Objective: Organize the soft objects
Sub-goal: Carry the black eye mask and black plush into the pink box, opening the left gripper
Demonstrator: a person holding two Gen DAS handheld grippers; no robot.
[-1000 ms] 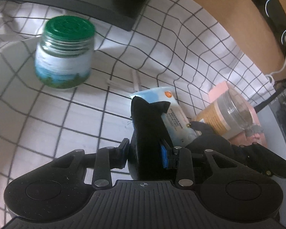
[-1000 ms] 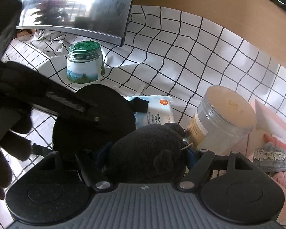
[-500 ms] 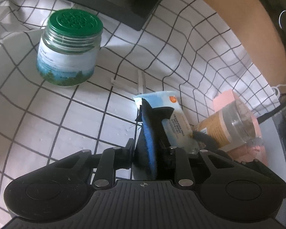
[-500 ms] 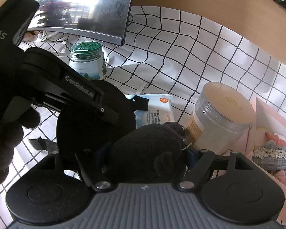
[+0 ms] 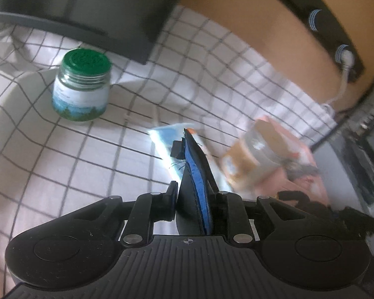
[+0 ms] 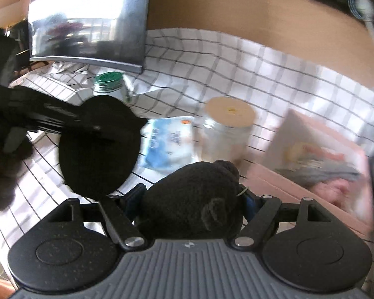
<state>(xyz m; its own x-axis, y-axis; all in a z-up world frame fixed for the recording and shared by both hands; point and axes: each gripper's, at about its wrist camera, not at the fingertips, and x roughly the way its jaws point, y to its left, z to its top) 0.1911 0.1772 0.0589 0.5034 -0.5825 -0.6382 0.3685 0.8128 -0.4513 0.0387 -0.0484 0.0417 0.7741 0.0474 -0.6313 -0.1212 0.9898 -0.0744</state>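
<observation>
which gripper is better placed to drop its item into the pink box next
Right. The right gripper, shut on the black plush, has the pink box just ahead to its right; the left gripper holds a black pad farther away.

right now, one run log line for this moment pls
left gripper: shut on flat black pad | right gripper: shut on black plush | pink box: right of clear jar
</observation>
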